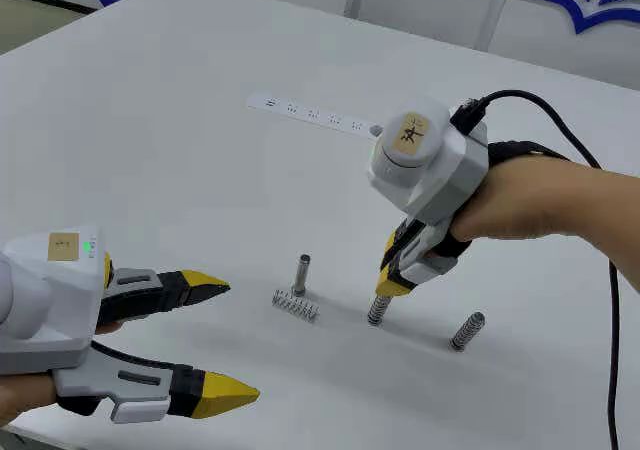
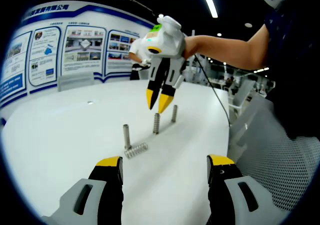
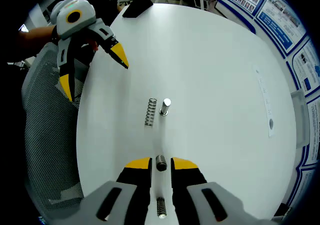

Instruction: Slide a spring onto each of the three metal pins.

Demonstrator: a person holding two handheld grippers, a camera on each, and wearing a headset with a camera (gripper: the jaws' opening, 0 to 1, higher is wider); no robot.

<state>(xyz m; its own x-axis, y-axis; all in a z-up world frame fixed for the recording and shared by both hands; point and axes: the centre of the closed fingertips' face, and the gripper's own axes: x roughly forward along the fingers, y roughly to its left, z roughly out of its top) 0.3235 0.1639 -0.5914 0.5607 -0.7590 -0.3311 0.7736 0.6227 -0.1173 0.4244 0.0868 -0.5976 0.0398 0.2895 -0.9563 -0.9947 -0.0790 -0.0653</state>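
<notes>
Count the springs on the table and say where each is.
3. One spring lies flat beside the bare pin; a second spring stands upright under the right gripper; a third spring stands upright farthest right. None looks hidden.

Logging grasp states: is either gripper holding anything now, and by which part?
Nothing is held. The left gripper is open and empty; the right gripper hangs with jaws slightly apart just above the middle upright spring, not touching it.
</notes>
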